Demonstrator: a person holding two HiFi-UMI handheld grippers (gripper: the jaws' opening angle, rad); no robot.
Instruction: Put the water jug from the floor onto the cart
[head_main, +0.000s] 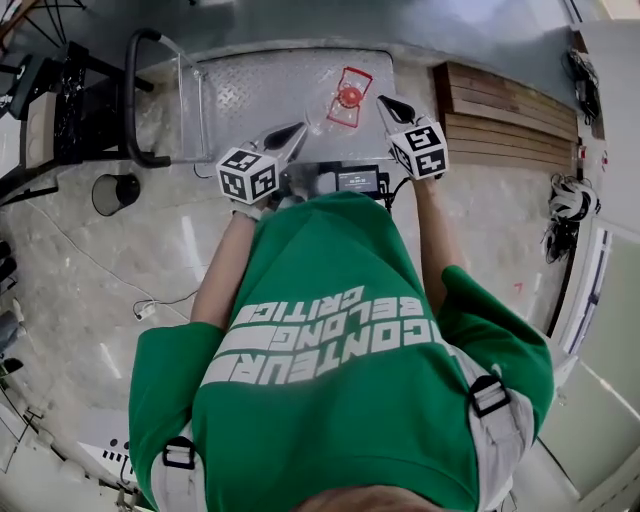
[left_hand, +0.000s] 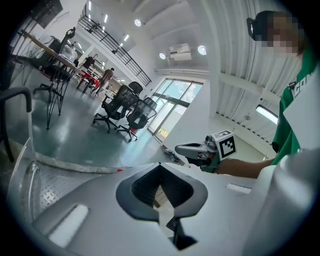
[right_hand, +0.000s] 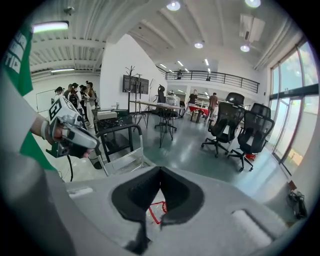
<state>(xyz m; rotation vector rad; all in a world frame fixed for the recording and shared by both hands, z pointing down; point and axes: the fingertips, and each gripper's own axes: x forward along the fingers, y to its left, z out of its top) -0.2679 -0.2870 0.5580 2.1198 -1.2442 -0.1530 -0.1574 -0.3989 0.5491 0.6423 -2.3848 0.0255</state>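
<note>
One clear water jug sits on the diamond-plate cart.

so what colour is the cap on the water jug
Red. The cap of the water jug shows best in the head view.

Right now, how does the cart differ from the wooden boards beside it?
The cart has a grey patterned metal deck; the wooden boards are brown slats. The cart has a black handle; the wooden boards show none. The water jug rests on the cart, not on the wooden boards. Both sit low on the floor.
</note>
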